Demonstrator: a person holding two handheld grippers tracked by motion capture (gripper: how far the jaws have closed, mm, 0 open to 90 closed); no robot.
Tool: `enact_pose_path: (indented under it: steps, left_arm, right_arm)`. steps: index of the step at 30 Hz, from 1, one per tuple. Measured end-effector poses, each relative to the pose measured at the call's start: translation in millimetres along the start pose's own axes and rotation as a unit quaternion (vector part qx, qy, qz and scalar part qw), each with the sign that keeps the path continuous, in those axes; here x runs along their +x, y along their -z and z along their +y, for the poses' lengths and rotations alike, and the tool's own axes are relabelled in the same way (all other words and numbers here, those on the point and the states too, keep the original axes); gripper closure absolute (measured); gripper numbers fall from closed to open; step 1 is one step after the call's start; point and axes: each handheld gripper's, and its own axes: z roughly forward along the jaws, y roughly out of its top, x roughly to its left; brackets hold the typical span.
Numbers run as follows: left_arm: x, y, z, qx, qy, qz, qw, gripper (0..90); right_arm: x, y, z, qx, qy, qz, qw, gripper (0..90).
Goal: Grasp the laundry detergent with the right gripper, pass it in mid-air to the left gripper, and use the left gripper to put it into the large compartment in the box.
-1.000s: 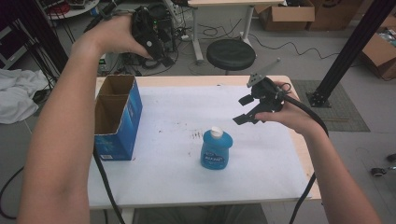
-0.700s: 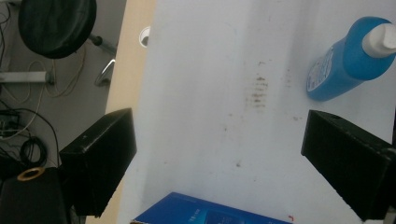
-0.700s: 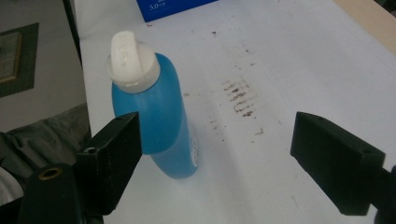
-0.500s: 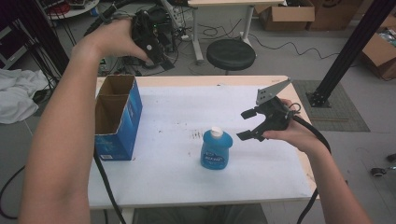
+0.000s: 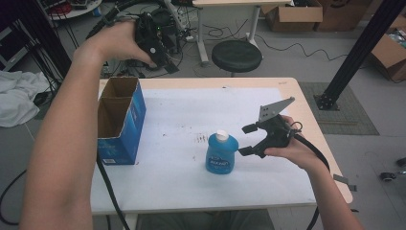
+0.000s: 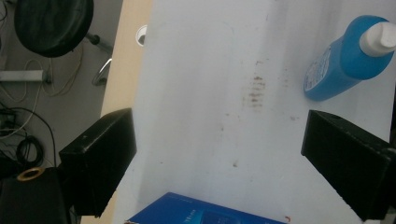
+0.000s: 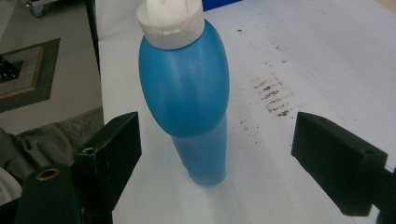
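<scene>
Your blue bottle point(image 5: 220, 155) stands upright at lower center of the high view, long axis vertical, white cap point(image 5: 221, 136) up. Your right gripper point(image 5: 247, 139) sits just beside it, its 2 jaws spread wide, gripping nothing. Your left gripper point(image 5: 152, 42), upper left, is raised beyond the open blue box point(image 5: 119, 122), jaws also wide apart and empty.

Right gripper point(image 5: 248, 140) jaws spread wide, blue bottle point(image 7: 189, 93) upright ahead of gap, nearer one jaw, not touching either; bare white table point(image 7: 299, 56) beyond other jaw, only brown smudges. Left gripper point(image 6: 224, 158) jaws wide apart, held high above table; bare surface between jaws. Blue box point(image 6: 205, 215) below jaws at near edge; bottle off past one jaw, well apart. Stool point(image 5: 236, 55) beyond table's far edge.
</scene>
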Motion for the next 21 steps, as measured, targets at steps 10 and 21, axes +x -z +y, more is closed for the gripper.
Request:
enact_pose_path:
  steps: [10,21]
  left_arm:
    - [-0.8,-3.6,-0.3,-0.003,-0.001,-0.003,1.0,10.5]
    - [-1.0,-3.2,-2.5,-0.007,0.0,-0.005,1.0,10.5]
  right_arm:
    - [3.1,-18.3,-11.9,-0.013,-0.004,0.003,0.9999,16.3]
    - [6.8,-42.9,-18.7,-0.018,-0.007,0.01,0.9998,16.6]
